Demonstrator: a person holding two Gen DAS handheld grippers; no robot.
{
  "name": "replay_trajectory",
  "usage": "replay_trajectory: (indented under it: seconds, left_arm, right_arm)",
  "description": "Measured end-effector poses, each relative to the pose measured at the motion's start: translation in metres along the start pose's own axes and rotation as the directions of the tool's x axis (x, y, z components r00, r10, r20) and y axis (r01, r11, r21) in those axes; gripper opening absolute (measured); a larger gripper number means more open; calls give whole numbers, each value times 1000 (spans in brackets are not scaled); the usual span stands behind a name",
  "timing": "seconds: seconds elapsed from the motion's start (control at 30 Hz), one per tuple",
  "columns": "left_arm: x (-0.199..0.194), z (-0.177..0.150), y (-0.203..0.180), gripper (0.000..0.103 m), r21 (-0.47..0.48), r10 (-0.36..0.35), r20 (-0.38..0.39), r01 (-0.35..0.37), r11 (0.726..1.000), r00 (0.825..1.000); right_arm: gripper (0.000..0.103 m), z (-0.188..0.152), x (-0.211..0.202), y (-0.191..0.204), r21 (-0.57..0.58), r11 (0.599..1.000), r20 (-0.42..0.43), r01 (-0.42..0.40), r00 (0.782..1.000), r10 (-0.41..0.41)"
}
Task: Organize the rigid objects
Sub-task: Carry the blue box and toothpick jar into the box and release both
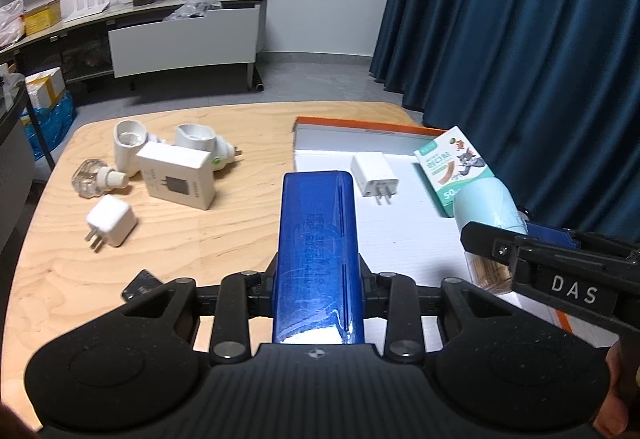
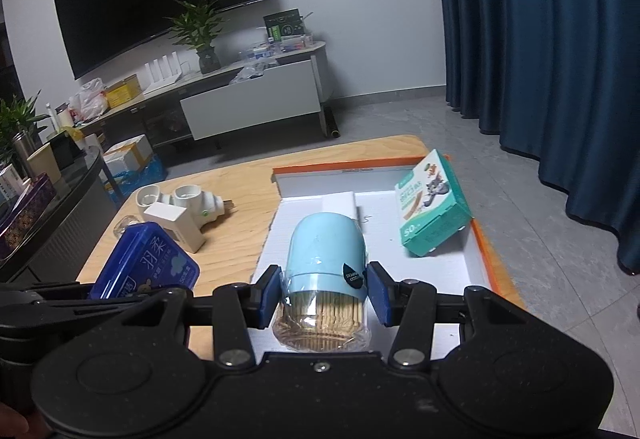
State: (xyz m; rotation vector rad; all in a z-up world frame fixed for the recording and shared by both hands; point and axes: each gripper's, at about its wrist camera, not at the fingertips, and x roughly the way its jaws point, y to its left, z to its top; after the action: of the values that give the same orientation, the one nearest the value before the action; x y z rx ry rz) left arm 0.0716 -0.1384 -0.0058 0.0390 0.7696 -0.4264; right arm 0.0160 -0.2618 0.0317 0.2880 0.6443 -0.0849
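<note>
Nearby, on the wooden table (image 1: 224, 239), lie a white boxed charger (image 1: 176, 175), two white plug-in units (image 1: 160, 143) and a loose charger (image 1: 110, 225). Inside the orange-edged tray (image 2: 486, 255) a teal carton (image 2: 434, 205) leans. Left gripper (image 1: 318, 279) clamps a blue box (image 1: 316, 239); right gripper (image 2: 324, 291) clamps a toothpick jar (image 2: 324, 279) above the tray.

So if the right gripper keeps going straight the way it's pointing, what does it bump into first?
Probably the white charger block lying in the orange-rimmed white tray, just past the light blue toothpick jar the right gripper holds. Depth is hard to judge.
</note>
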Motion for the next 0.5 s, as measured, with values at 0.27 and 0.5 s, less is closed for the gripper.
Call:
replay_trajectory:
  seconds: [0.27,0.5]
  left_arm:
    - [11,3,-18,33,22,-29,-13,30,999,999]
    - [23,8,-32,33,37,-51,-21,51,998,999]
  right_arm:
    - [57,0,-1,-18,25,999,5,33,999,-33]
    - [57,2,-1,-35,43,997,9,63,998,-63]
